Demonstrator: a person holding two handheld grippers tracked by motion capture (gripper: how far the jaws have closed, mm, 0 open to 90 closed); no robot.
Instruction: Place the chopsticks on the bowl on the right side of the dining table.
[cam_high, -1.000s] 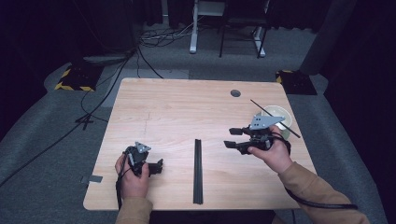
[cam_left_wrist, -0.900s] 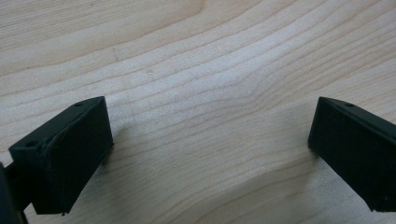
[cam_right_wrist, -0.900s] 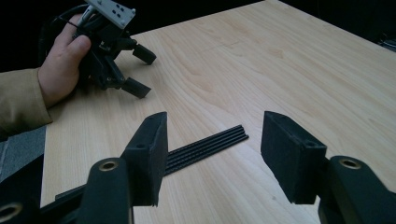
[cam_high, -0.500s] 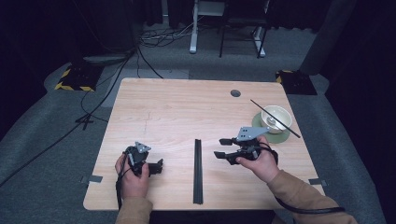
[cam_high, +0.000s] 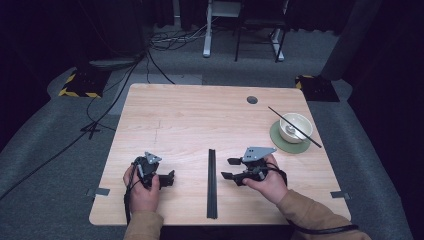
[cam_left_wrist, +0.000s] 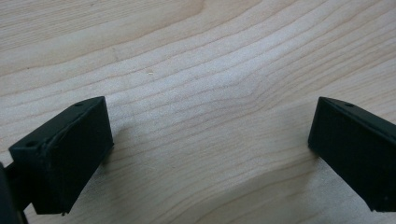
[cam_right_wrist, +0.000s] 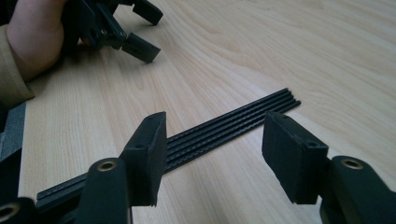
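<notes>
The right gripper (cam_high: 229, 168) is hovering with jaws spread, just right of the black chopsticks (cam_high: 212, 182) (lying bundled near the table's (cam_high: 200, 120) near edge). The left gripper (cam_high: 170, 178) is resting at near left, jaws parted wide and gripping nothing.

A: Where does the high view sit?

B: Above the person's edge of the desk (cam_high: 190, 115), facing forward and down, far enough to take in the whole top and the floor beyond.

A: And the other two?

B: The left claw (cam_left_wrist: 208, 154) view hovers very close over bare wood. The right claw (cam_right_wrist: 212, 154) view looks low across the desk at the black strip (cam_right_wrist: 224, 128), which the high view shares (cam_high: 212, 182).
</notes>
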